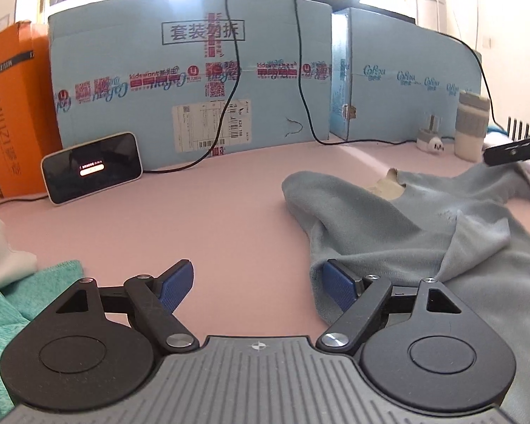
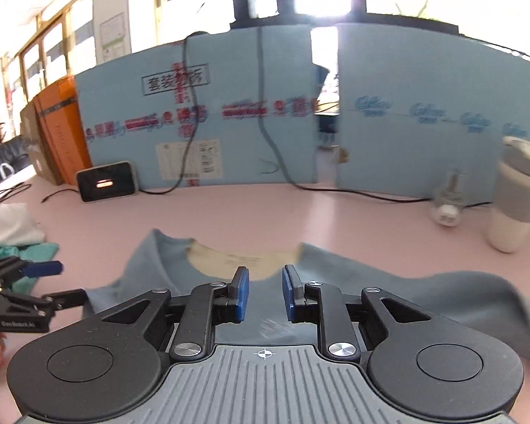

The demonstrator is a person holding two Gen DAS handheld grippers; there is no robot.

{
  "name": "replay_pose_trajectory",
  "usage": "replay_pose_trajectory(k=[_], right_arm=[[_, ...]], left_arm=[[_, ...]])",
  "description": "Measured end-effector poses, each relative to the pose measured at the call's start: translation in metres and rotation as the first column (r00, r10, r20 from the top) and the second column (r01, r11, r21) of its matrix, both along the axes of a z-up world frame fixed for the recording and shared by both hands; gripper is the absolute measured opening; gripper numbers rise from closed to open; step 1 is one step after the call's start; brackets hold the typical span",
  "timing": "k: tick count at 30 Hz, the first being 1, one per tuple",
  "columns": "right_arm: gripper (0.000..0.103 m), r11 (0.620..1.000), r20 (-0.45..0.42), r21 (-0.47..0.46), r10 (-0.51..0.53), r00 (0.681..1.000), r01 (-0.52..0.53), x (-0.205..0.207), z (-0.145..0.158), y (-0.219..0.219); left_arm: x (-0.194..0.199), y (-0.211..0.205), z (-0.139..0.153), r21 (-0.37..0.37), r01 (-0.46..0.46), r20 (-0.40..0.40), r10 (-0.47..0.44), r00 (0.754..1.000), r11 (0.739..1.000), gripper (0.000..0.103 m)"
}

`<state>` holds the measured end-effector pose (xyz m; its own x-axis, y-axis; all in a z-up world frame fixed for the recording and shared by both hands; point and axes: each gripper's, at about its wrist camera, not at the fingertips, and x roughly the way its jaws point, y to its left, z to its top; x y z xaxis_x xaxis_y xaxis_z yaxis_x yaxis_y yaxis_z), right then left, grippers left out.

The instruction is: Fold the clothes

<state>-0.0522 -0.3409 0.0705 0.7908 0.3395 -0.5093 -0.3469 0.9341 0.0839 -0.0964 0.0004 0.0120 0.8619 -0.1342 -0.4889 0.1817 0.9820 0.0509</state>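
On top of a pale pink tabletop (image 1: pixel 229 219) a grey-blue sweatshirt (image 1: pixel 424 233) is spread out, a bit rumpled, with its beige-lined neck opening (image 2: pixel 243 258) turned toward the far side. The left gripper (image 1: pixel 258 284) is held low over the table with its blue pads spread wide; nothing is gripped, though the right-hand pad (image 1: pixel 339 286) sits at the edge of the sweatshirt's cloth. The right gripper (image 2: pixel 265 293) is parked over the middle of the sweatshirt just below the neckline, its jaws set at a narrow gap with no fabric pinched between them.

Off to the left edge, a teal garment (image 1: pixel 3 318) and something white (image 1: pixel 0 247) are bunched together. Along the back of the table a wall of light blue cardboard boxes (image 1: pixel 194 81) with red and pink print is lined up, and an orange box (image 1: pixel 14 106) is stood beside it. A small dark-screened device (image 1: pixel 92 168) is propped in front of the boxes, and black cables (image 1: pixel 304 81) are draped down over the cardboard. Over on the right, a white and grey tumbler (image 2: pixel 516 194) and a white plug adapter (image 2: pixel 447 208) are placed near each other. Bright windows can be made out behind everything, pretty blown out.
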Motion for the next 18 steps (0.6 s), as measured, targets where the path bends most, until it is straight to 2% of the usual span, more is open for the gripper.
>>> replay_pose_trajectory(k=[5, 11, 13, 15, 18], right_arm=[[0.022, 0.995, -0.075, 0.054, -0.074, 0.994, 0.078, 0.002, -0.011, -0.033], [0.022, 0.997, -0.129, 0.064, -0.035, 0.991, 0.044, 0.013, -0.029, -0.02], [0.028, 0.997, -0.146, 0.067, -0.022, 0.989, 0.032, 0.017, -0.035, -0.016], [0.048, 0.997, -0.164, 0.071, -0.009, 0.986, 0.021, 0.021, -0.041, -0.012], [0.049, 0.997, -0.19, 0.077, 0.011, 0.982, 0.004, 0.026, -0.05, -0.005]], left_arm=[[-0.008, -0.007, -0.001, 0.054, 0.022, -0.008, -0.022, 1.0, 0.998, 0.08], [-0.017, -0.01, -0.004, 0.098, 0.045, -0.016, -0.044, 0.999, 0.994, 0.082], [-0.018, -0.009, -0.004, 0.104, 0.046, -0.02, -0.044, 0.999, 0.993, 0.082], [-0.019, -0.008, -0.003, 0.096, 0.047, -0.022, -0.045, 0.999, 0.994, 0.082], [-0.019, -0.009, -0.002, 0.083, 0.051, -0.019, -0.049, 0.999, 0.995, 0.082]])
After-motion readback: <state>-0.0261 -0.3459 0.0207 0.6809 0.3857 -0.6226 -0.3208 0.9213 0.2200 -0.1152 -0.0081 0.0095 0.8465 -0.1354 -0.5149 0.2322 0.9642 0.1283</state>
